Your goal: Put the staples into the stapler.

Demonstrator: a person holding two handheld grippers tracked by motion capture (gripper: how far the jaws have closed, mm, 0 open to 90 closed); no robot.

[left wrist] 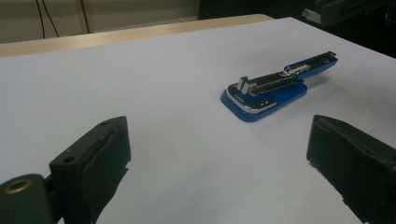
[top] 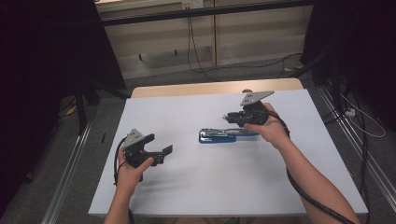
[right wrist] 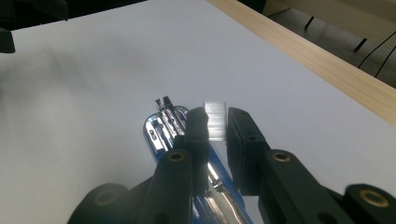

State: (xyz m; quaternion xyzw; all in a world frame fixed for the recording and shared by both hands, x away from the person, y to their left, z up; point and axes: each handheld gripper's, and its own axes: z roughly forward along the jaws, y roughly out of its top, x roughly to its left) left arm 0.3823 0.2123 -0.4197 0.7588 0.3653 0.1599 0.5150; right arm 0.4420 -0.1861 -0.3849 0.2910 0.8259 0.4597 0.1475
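Note:
A blue stapler lies opened on the white table top, its chrome staple channel facing up. My right gripper hovers just above the stapler's far end, held in a hand. In the right gripper view its jaws are shut on a short silvery strip of staples, with the open stapler right below. My left gripper rests low at the table's left, a hand's width from the stapler. It stands open and nothing lies between its pads.
The table's wooden far edge borders the white sheet. Black stands and cables fill the floor behind and beside the table. Bare white surface lies in front of the stapler and between the two hands.

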